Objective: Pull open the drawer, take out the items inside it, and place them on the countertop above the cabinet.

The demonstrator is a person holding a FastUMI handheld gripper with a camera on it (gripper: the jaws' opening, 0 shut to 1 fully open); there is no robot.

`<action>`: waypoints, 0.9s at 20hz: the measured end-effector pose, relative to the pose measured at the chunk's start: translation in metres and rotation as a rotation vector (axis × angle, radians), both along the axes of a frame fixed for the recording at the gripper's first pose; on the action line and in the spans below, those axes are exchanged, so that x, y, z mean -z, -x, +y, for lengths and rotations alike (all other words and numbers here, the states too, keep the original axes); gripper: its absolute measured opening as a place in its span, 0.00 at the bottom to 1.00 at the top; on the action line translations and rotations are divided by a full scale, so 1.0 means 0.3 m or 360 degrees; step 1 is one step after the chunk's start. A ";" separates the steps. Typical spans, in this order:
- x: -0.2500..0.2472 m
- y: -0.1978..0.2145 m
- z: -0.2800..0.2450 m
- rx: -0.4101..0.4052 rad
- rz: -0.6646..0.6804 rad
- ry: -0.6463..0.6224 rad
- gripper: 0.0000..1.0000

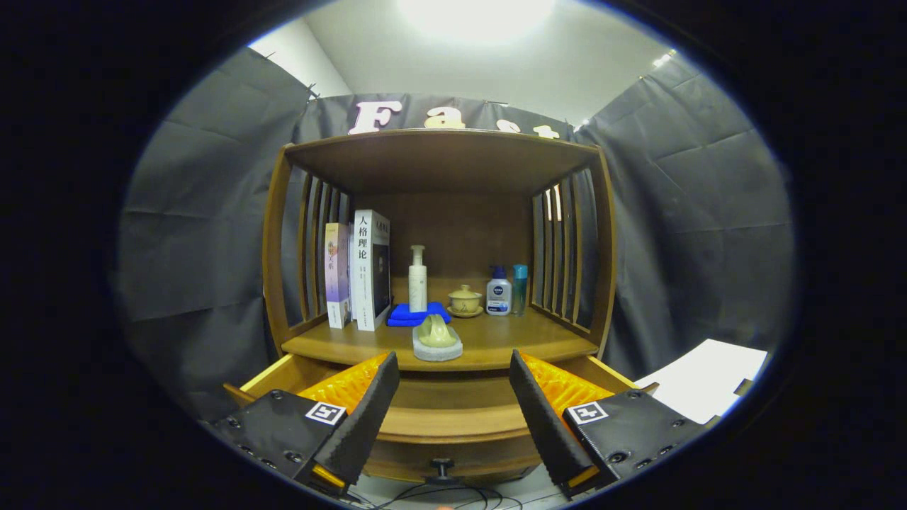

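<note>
The tool [453,418] is spread wide with nothing between its fingers [368,414], and it hangs over the pulled-out wooden drawer [453,414] of the brown wooden cabinet [439,163]. The drawer's front panel runs across between the two fingers, and its small dark round knob [442,465] sits at the front edge, below and between the fingertips. As much of the drawer's inside as shows between the fingers is bare wood.

Just beyond the drawer, on the front edge of the wooden surface [510,340] above it, lies a pale yellow-green curved object on a grey stone-like oval dish [437,341], roughly in line with the gap between the fingers. Behind it, a folded blue cloth [417,314] lies on the surface, with a tall cream pump bottle [417,279] upright at its back. To one side stand two upright books [360,270], side by side. To the other side sit a yellowish lidded ceramic cup on a saucer [465,300], a white pump bottle with a blue label [499,290] and a slim teal bottle [520,287], the two bottles close together.
</note>
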State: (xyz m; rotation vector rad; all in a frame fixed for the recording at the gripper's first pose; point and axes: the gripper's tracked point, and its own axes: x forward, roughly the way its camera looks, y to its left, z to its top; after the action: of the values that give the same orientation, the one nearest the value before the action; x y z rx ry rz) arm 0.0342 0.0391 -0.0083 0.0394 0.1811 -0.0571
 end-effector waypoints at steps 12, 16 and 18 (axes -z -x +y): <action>0.302 0.112 0.089 -0.0091 0.0086 0.0161 0.98; 0.407 0.121 0.071 -0.0047 0.0168 0.0082 0.97; 0.447 0.115 0.065 -0.0045 0.0213 0.0084 0.98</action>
State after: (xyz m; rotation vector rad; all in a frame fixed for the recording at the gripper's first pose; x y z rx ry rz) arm -0.0003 0.0586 -0.1423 -0.0197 0.3140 -0.0362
